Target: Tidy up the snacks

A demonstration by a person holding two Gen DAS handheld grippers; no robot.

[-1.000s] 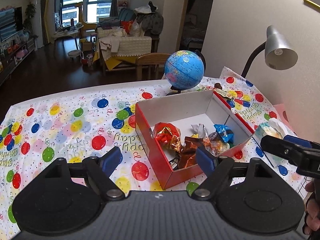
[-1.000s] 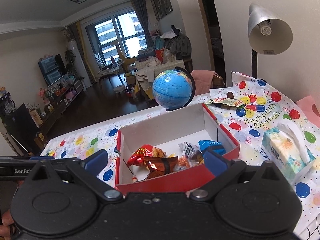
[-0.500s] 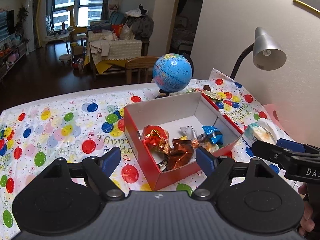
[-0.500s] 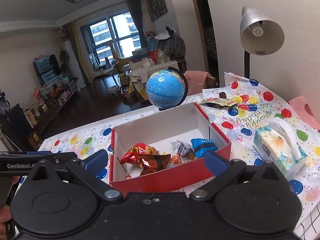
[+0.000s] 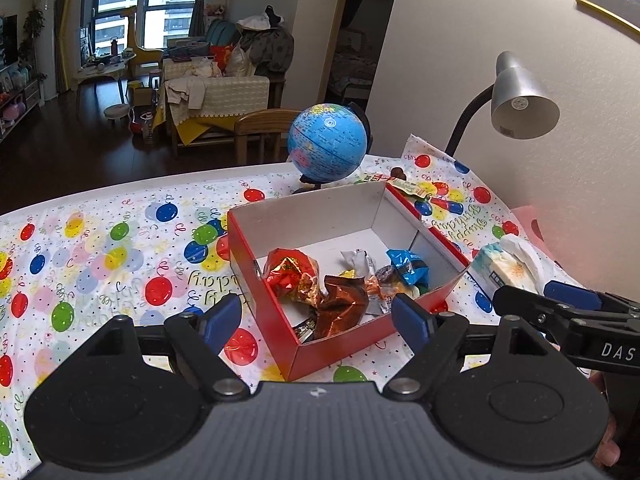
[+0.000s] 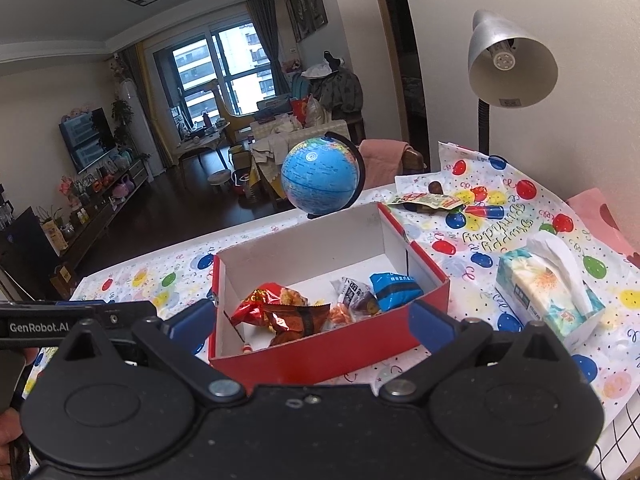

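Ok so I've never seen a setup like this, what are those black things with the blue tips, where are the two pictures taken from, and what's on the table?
They are hand-held grippers, one in each of a person's hands, not a robot. Each carries a camera looking forward along its two blue-tipped fingers, so one picture comes from the left gripper and one from the right gripper. Both are open and hold nothing. On the balloon tablecloth stands a red box, open on top, with wrapped snacks inside. Behind it is a globe, with a snack packet lying outside the box beside it. To the right are a tissue box and a desk lamp.
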